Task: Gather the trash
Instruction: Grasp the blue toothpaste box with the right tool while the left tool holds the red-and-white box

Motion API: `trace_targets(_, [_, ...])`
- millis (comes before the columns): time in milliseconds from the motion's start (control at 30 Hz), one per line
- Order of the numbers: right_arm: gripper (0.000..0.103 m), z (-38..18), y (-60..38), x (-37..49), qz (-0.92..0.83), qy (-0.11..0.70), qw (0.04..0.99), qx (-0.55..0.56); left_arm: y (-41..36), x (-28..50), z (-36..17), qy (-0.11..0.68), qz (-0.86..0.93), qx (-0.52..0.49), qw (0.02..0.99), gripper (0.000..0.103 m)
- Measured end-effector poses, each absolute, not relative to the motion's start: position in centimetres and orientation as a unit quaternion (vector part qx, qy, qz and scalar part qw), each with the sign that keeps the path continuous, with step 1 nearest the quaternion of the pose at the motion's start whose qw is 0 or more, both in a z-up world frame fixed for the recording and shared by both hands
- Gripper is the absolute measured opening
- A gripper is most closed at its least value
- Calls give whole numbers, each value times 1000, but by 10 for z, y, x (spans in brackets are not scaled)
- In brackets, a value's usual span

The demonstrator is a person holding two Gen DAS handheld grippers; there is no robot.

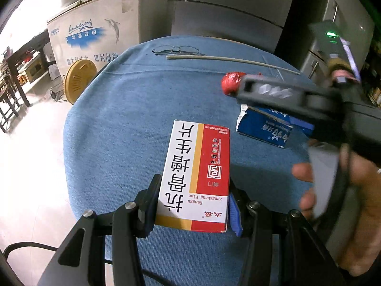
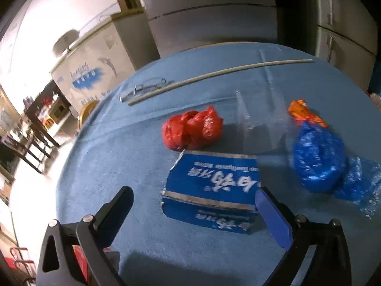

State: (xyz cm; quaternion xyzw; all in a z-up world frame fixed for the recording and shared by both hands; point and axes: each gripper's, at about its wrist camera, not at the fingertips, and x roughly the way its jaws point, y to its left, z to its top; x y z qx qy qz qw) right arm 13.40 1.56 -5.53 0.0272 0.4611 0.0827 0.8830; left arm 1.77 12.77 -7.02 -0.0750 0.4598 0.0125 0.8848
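Observation:
My left gripper is shut on a white, red and yellow medicine box, held above the round table with the blue cloth. My right gripper is open, its jaws standing on either side of a torn blue toothpaste box that lies on the cloth; the same box shows in the left wrist view under the right gripper's body. A crumpled red plastic bag lies just beyond it, also in the left wrist view. A crumpled blue plastic bag with an orange wrapper lies to the right.
Eyeglasses and a long pale stick lie at the table's far side. A clear plastic piece stands behind the toothpaste box. A chest freezer, a yellow round lid and grey refrigerators stand beyond the table.

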Motion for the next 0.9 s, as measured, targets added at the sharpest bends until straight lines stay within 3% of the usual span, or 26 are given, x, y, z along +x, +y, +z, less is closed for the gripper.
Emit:
trace_targets(100, [103,-63,16,139,98,471,877,28,126,18,-70,459,12,-72,885,51])
trace_targets(133, [94,-63,11,138,98,469,877,34,126,18,-70,459,12,-71,886,51])
trace_targets(167, [61,-63,6,138,95,468,878,34,126,18,-70,459,12,-70,886,51])
trace_targets(200, [42,-62,1,138,91,468,878,32,125,19,-70,460,13,-69,885,51])
trace_targets(233, [30,-61,-6,138,95,468,878,39,125,19,-70,460,12,-69,885,51])
trace_targets(400, [23,-53,-32,127,113,459,880,47,120,20,-72,461,12,-63,885,51])
trace_targets(500, [25,-53,-45,122,138,464,872,75,117,20,-71,461,12,-61,885,51])
trace_targets(533, [34,-52,-46,122,134,460,874,77,117,19,-70,459,13,-60,886,51])
trace_targets(567, [73,-50,-47,120,132,453,878,77,117,18,-70,459,15,-59,887,51])
trace_targets(600, [97,-49,-47,119,137,448,880,77,119,18,-69,458,18,-60,887,51])
trace_targets(633, [103,-47,-47,117,149,438,883,79,121,17,-68,457,20,-63,887,51])
trace_targets(900, [103,-54,-24,133,119,436,890,60,124,19,-73,464,22,-68,883,51])
